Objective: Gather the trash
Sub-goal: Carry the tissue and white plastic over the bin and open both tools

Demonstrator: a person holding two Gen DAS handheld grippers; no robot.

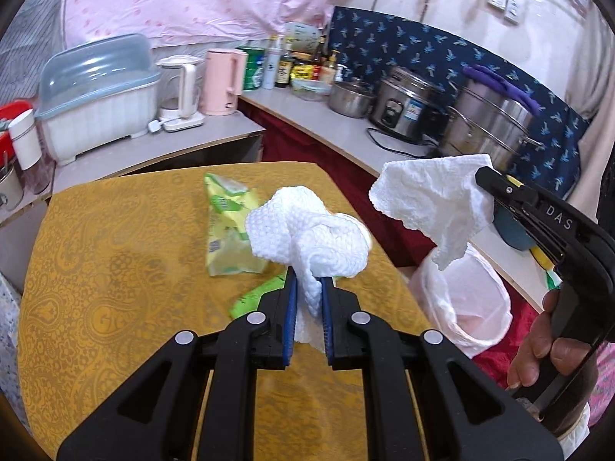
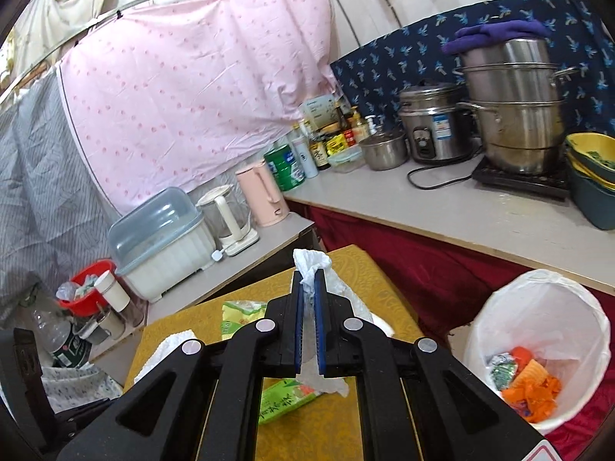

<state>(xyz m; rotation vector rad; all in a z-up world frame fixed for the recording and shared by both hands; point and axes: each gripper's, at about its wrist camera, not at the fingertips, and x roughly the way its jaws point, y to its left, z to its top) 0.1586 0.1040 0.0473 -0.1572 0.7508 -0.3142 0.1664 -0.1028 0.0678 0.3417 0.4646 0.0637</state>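
In the lower centre of the left wrist view, the left gripper point(image 1: 307, 288) is clenched on a crumpled white paper towel point(image 1: 307, 230), which balloons above its 2 blue pads point(image 1: 291, 307) over the yellow table point(image 1: 115, 269). Behind the towel, a yellow-green wrapper point(image 1: 230, 230) lies flat on the table, and a small green packet point(image 1: 253, 296) sits just left of the gripper. At right of the same view, the right gripper point(image 1: 485, 176) pinches a second tissue point(image 1: 434, 203) (hanging limp) above the white-lined bin point(image 1: 476, 307). In the right wrist view the bin point(image 2: 538, 299) sits at lower right, holding orange scraps point(image 2: 534, 388). Steel pots point(image 2: 515, 115) stand on the counter at upper right.
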